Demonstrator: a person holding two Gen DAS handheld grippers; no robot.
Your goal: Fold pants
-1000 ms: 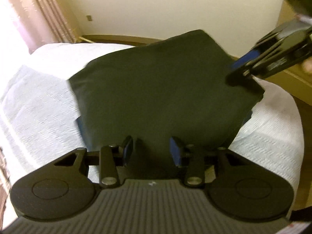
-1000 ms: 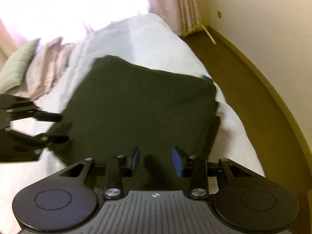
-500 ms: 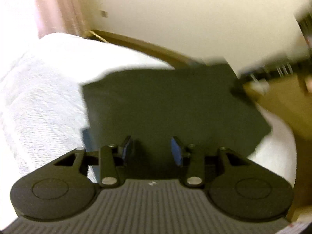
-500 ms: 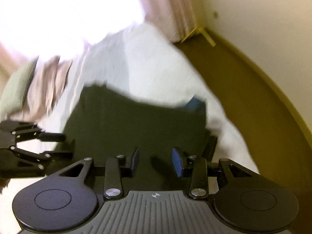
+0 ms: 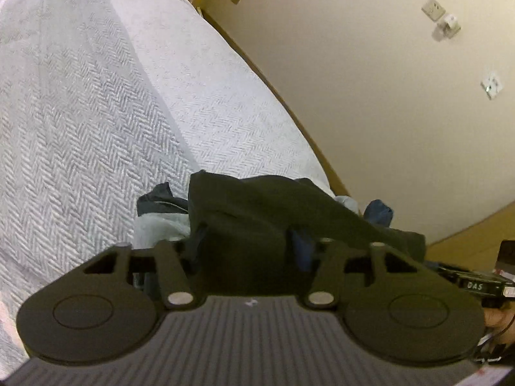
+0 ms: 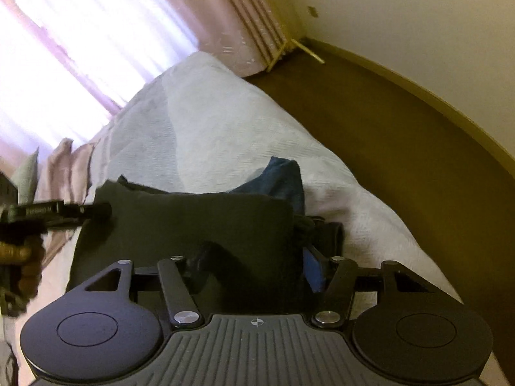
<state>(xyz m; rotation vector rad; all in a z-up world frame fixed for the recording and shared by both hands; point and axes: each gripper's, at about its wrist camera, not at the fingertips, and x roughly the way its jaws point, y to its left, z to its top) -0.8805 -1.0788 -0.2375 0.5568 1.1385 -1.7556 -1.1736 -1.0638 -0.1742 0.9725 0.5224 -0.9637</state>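
A: Where are the pants (image 5: 257, 222)?
B: On the bed (image 5: 96, 112), near its right corner, bunched into a compact dark bundle. They sit on or against other clothes (image 6: 283, 177): blue fabric shows past the far edge, pale cloth at the left.

A: Left gripper (image 5: 248, 247)?
B: Jaws stand wide, dark cloth filling the gap between them. Not pinching, as far as this view shows.

A: Right gripper (image 6: 254, 263)?
B: Same: jaws apart, fabric lying between and over them. Its left finger (image 6: 199, 260) is half buried in cloth.

A: Progress?
B: Judged late stage. The bundle is small and roughly rectangular in the right view, so the main folds look done. The left view shows a ridge and loose edges; a final flatten or release likely remains.
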